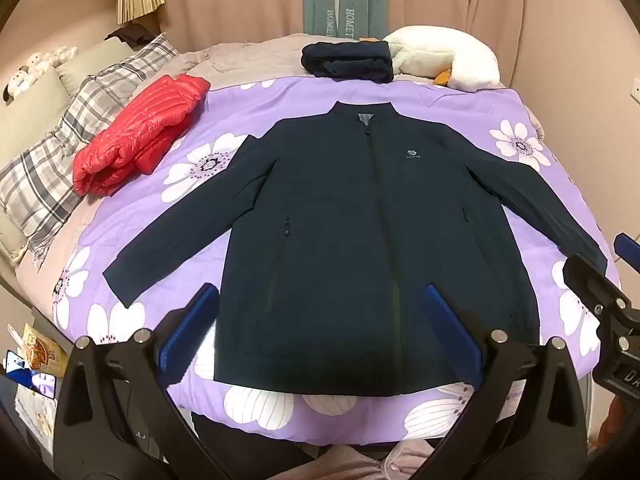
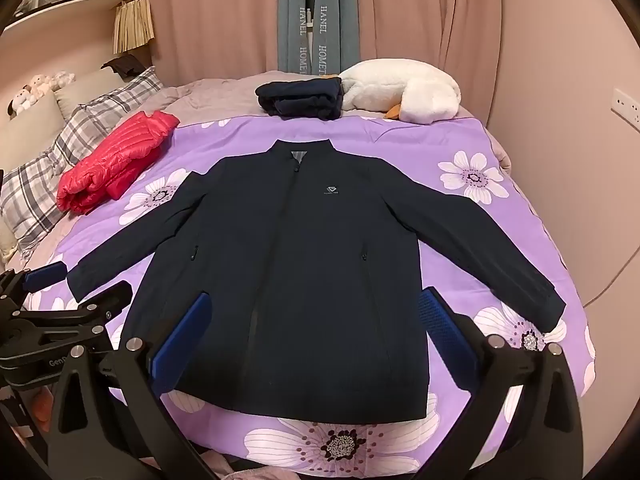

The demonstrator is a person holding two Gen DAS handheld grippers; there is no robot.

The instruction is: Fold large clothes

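Item: navy zip jacket (image 1: pixel 372 240), laid flat, front up, sleeves spread, centred on the purple floral quilt (image 1: pixel 280 96). Likely light, limp, smooth-faced; best pinched at cuff or shoulder seam. Left gripper (image 1: pixel 320 328) and right gripper (image 2: pixel 312 332): jaws wide apart, empty, above the near hem.

a white plush goose (image 2: pixel 404 94) lies at the far edge of the bed, by pink curtains (image 2: pixel 432 12). plaid pillows (image 1: pixel 60 152) line the left side, small plush toys (image 2: pixel 36 88) sit above them.
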